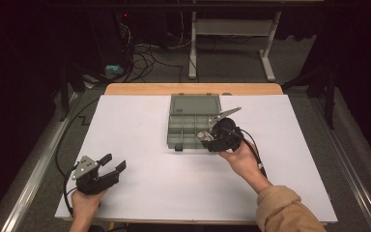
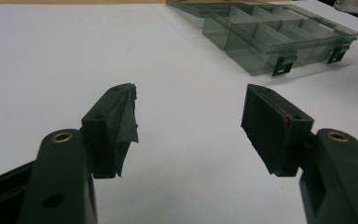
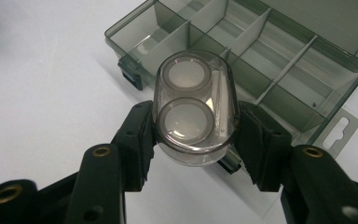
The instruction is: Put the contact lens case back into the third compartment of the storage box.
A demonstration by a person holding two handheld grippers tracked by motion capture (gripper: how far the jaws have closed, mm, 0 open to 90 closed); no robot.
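Nearest you, your left gripper (image 1: 110, 167) rests low at the sheet's (image 1: 140, 183) front-left corner, jaws wide with nothing between them; the sheet shows bare past its pads (image 2: 121, 122). To the right, your right gripper (image 1: 207, 140) hangs over the near right corner of the open organiser box (image 1: 193, 121), jaws clamped on a clear capsule (image 3: 196, 106) with two white discs inside. The capsule sits above the box's front edge, just over its compartments.

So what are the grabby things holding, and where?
The right gripper squeezes a clear oval plastic case by its two long sides. The left gripper holds nothing.
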